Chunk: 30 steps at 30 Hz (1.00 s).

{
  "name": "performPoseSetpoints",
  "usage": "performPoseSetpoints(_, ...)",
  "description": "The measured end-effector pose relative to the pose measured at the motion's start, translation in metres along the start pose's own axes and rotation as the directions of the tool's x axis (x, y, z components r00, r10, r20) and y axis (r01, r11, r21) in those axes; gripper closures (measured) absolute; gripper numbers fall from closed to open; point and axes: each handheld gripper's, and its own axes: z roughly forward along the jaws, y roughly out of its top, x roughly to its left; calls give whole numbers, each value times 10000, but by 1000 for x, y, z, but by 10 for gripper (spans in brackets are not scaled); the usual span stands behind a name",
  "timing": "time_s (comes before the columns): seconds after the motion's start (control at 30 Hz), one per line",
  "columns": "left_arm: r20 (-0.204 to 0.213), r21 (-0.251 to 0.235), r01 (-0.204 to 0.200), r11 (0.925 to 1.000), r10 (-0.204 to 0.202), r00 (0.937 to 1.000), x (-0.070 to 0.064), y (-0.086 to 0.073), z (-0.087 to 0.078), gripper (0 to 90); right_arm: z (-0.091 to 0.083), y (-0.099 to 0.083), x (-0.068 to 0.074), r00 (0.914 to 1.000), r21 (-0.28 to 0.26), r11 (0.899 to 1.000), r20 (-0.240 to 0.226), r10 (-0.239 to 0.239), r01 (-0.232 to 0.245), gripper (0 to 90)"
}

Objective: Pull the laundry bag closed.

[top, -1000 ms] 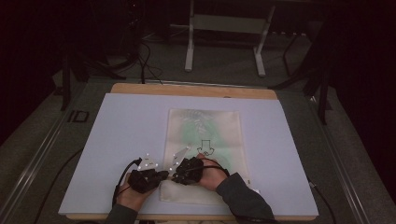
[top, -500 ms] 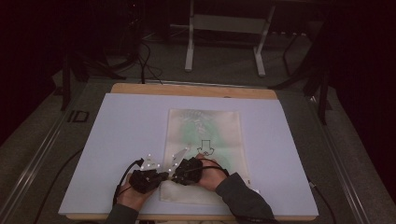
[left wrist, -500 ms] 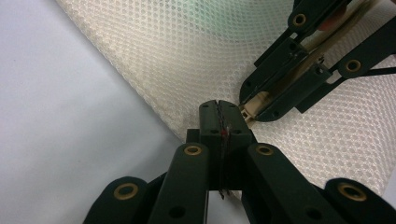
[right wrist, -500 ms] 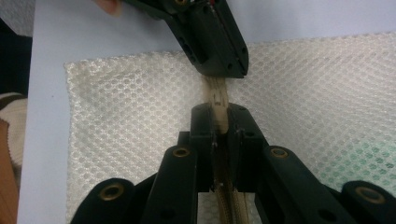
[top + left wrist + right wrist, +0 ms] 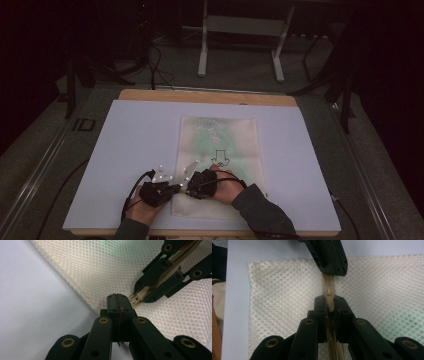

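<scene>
A white mesh bag (image 5: 220,145) with something green inside lies flat on the white table. Both grippers meet at its near left corner. My left gripper (image 5: 176,189) (image 5: 117,298) is shut, its jaws pinched together on the mesh bag (image 5: 105,267) at its edge, right beside the zip's end. My right gripper (image 5: 191,186) (image 5: 329,302) is shut on the beige zipper pull (image 5: 329,298), which lies on the zip line running between its jaws. The right gripper's jaws and the zipper pull (image 5: 136,299) sit just beyond my left tips. The left gripper's jaws (image 5: 329,257) show just past the pull.
The white table top (image 5: 135,135) spreads wide to the left of and behind the bag. A wooden edge (image 5: 200,95) runs along its far side. A person's sleeve (image 5: 260,210) comes in at the bottom. Dark floor and metal stand legs (image 5: 202,50) lie beyond.
</scene>
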Motion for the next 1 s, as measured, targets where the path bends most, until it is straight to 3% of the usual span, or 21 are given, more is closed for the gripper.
performPoseSetpoints(0.6, -132, 81, -50, 10000, 51, 9999, -2, 1, 0, 892, -10, -10, 2, 9996, 715, 9972, 153, -230, 218, 823)
performPoseSetpoints(1.0, -121, 71, -32, 10000, 32, 9999, -2, 1, 0, 892, -15, -15, 2, 9993, 916, 9953, 180, -330, 312, 822)
